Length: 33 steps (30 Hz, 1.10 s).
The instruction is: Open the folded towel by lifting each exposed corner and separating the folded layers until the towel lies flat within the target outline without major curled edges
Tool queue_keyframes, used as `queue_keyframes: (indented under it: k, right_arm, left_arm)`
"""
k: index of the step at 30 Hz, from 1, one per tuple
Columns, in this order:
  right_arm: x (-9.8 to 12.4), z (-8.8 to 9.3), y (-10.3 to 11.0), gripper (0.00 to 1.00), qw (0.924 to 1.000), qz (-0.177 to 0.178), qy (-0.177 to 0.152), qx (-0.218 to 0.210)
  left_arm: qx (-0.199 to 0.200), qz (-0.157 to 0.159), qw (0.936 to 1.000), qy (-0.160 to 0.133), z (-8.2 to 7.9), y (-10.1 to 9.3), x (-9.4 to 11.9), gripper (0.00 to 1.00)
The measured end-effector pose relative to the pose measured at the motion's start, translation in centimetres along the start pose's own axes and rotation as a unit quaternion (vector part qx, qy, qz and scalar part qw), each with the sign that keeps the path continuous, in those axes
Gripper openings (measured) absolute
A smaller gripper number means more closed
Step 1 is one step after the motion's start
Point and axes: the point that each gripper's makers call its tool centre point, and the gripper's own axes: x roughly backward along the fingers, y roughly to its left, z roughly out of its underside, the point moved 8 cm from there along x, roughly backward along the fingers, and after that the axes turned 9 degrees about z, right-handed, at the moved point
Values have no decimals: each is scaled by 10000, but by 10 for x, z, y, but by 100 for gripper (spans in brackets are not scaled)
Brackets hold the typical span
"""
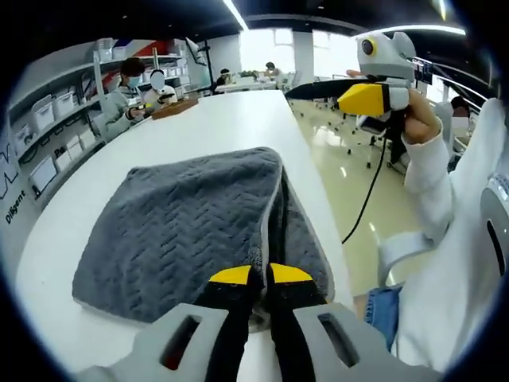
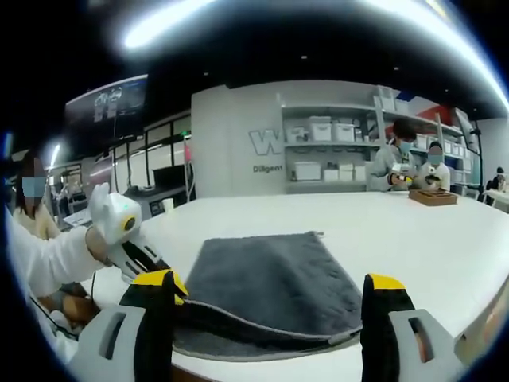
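Fig. legend, as I read it from the remote station. Grey towel [image 1: 191,227] lies folded on the white table [image 1: 231,119], near the table's front edge; top layer's piped edge runs away from my left gripper [image 1: 261,274], w/ the lower layer showing just beside it. No target outline visible to me.

Left gripper: jaws pinched together on the near hem of the towel, at the fold's front corner.

Right gripper [image 2: 270,296]: jaws spread wide, nothing between them; in the right gripper view the towel [image 2: 274,278] sits just ahead of and below the tips. In the left gripper view the right gripper [image 1: 374,97] is held up beside the table, well apart from the cloth.

Key relation: left is the nearer tool. I judge the layer peels by lifting that corner up and across, perpendicular to the piped edge.
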Motion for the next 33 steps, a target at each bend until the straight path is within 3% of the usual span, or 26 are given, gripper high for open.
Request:
queue_keyframes:
  k: [9,18,33]
  right_arm:
    - [0,0,0,98,10000,-13,2,-11]
    - [0,1,1,98,10000,-2,0,-17]
    - [1,1,-1,98,10000,8,-6,-46]
  left_arm:
    - [-6,-285,9996,63,-3,21,7,7]
    - [43,-580,9982,170,4,37,11,4]
    - [4,-620,9980,136,3,37,11,1]
